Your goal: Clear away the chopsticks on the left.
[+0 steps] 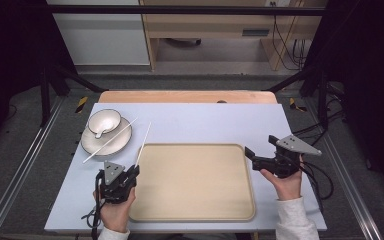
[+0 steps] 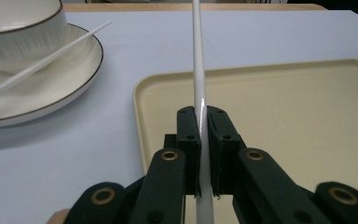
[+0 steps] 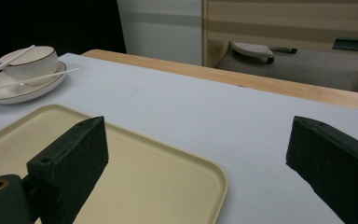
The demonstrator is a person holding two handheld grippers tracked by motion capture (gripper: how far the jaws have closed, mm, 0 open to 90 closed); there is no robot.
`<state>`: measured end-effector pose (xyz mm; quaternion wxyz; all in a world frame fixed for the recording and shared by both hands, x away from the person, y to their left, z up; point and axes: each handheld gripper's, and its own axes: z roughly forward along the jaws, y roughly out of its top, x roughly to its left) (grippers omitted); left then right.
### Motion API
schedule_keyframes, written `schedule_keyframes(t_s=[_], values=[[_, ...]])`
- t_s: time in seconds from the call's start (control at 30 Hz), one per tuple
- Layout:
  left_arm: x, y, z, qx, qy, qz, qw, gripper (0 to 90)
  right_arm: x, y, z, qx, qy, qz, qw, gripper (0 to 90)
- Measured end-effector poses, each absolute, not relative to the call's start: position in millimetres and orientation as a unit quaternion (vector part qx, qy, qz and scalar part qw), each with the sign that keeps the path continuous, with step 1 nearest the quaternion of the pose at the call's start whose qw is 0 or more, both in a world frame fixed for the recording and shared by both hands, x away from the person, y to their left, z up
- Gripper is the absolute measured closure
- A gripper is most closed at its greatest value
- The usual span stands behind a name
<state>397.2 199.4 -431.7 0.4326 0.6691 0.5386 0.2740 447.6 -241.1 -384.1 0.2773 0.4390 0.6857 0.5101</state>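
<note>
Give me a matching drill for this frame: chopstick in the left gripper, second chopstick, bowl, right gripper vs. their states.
Things:
1. Held chopstick
2. Second chopstick
3. Bowl
4. Right gripper

States:
A. Sits on the plate
B. Open, nothing between the jaws
C. Clamped in the left gripper, by the tray edge
D. Lies across the plate, untouched

Pairs: 1-C, 2-D, 3-A, 4-B

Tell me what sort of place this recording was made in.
Probably a lab or workshop set up for recording tabletop tasks: a pale blue table framed by black metal rails, loose cables on the floor, and plain wooden furniture behind. The white dishes and beige plastic tray look like props.
</note>
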Motion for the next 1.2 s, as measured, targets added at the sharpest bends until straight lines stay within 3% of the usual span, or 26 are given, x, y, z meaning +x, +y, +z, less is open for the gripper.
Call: schedule_keyframes(t_s=[0.6, 1.2], values=[[390, 182, -476, 0.667, 0.571, 0.269, 0.395, 84.4, 451, -233, -388, 0.437, 0.696, 0.502, 0.27, 5.9], [395, 181, -485, 0.673, 0.593, 0.258, 0.358, 84.3, 452, -232, -390, 0.437, 0.7, 0.497, 0.269, 5.9]])
